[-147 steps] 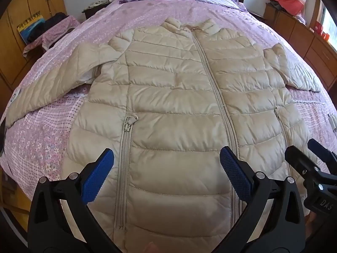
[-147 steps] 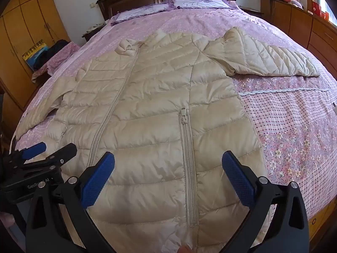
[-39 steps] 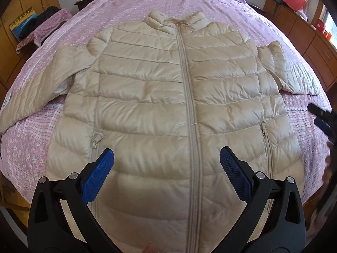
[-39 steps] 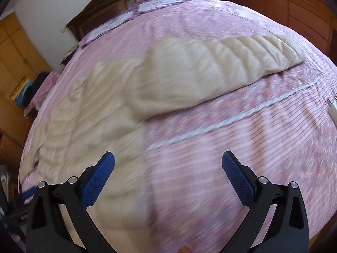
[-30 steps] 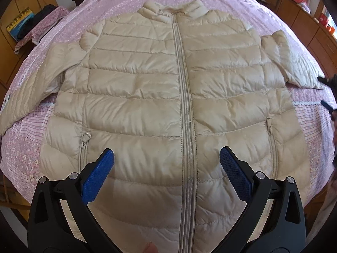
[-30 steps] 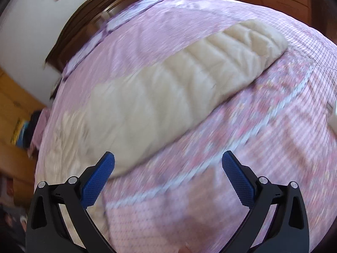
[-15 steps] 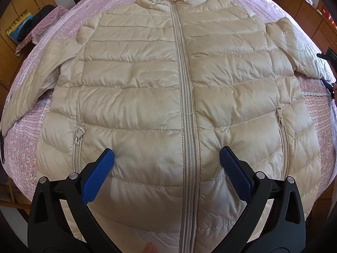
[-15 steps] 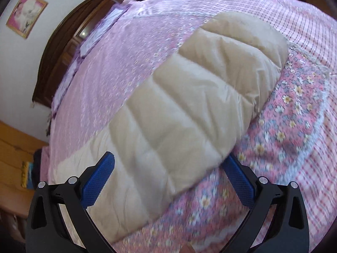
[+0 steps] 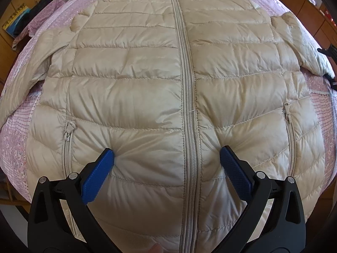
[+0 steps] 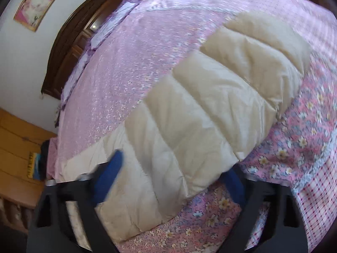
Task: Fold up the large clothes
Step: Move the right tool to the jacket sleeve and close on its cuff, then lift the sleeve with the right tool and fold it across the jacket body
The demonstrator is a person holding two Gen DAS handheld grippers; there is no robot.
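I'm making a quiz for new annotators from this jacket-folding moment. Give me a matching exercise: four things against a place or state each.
Things:
1. left gripper
2. right gripper
3. main zipper
4. framed picture

Places or states:
A. hangs on the white wall
B. closed up to the collar
C. jaws either side of a sleeve
D. open, fingertips denting the jacket front

Pairs: 1-D, 2-C, 3-B, 4-A

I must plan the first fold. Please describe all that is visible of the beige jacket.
The beige jacket is quilted, shiny and puffy, and lies front up, zipped closed, flat on the pink bedspread. It has a stand collar, two zipped side pockets and both sleeves spread outward. The left gripper, open, presses both pads into its lower front. The right gripper has just been closing around one sleeve.
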